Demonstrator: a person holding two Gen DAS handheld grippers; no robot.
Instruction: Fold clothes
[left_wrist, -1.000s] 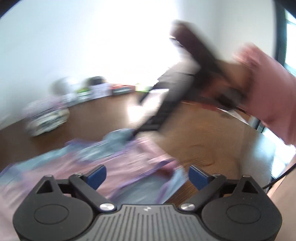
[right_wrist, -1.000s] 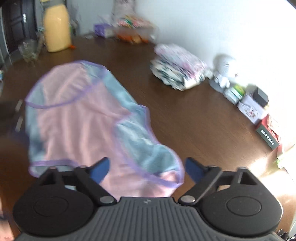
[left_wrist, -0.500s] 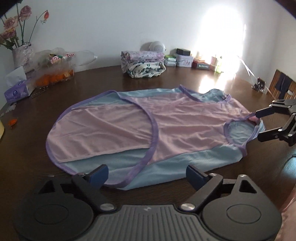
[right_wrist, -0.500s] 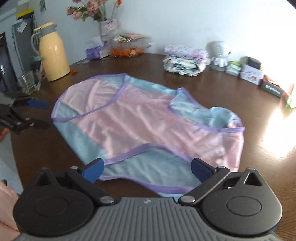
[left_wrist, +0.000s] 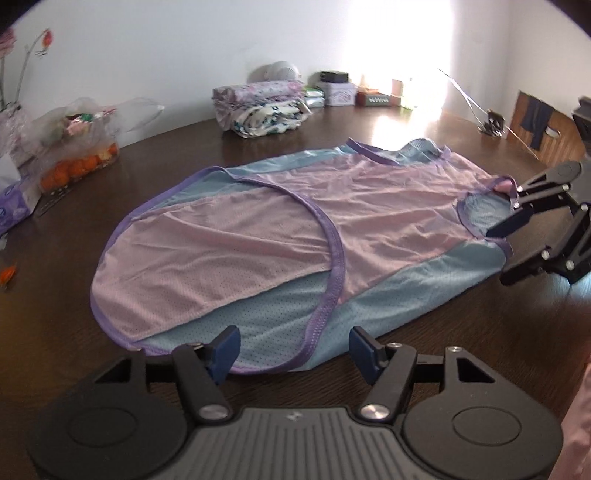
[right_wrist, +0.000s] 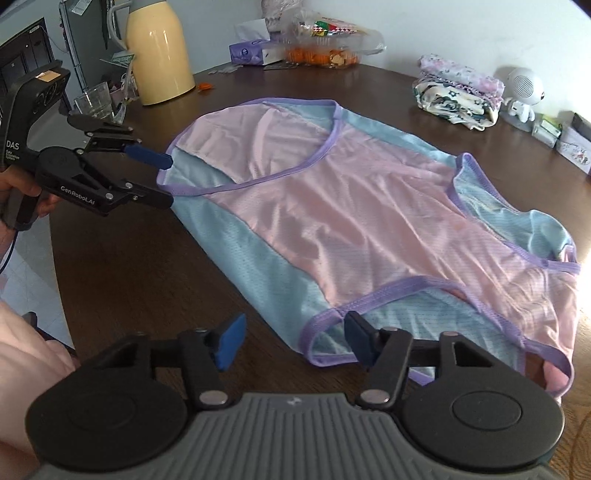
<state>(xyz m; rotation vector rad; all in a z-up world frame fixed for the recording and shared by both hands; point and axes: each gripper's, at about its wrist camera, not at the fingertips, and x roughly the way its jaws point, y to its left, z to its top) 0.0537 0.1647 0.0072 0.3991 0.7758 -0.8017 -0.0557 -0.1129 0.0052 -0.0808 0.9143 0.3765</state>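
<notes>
Left wrist view: left tongs (left_wrist: 293, 349) point steeply down at the near hem of the garment (left_wrist: 295, 236), which lies spread flat on the dark wooden counter (left_wrist: 461, 347). Jaws about half open and have just been closing; the purple-bound hem lies between the blue pads, not pinched. Right tongs (left_wrist: 504, 247) come in from the right edge, jaws part open at the armhole corner of the garment; whether the pads touch cloth cannot be told. Against half a second ago the garment fills more of the view and the pads stand closer together. Bare counter runs along the near edge and to the left of the cloth; a folded pile of clothes (left_wrist: 260, 107) and small boxes (left_wrist: 340, 92) stand well apart at the far side, a bag of oranges (left_wrist: 79, 162) far left.

Right wrist view: right tongs (right_wrist: 291, 341) tilt down at the near corner of the garment (right_wrist: 351, 206). Jaws half open, just been closing, with the purple armhole binding between the pads, not gripped. Left tongs (right_wrist: 162, 181), held in a hand (right_wrist: 22, 206) at left, bracket the far-left hem corner, jaws apart. Since the previous frame the near corner has come closer between the pads. Counter edge curves at left; a yellow jug (right_wrist: 160, 51) and a glass (right_wrist: 94, 101) stand far left, clear of the cloth.
</notes>
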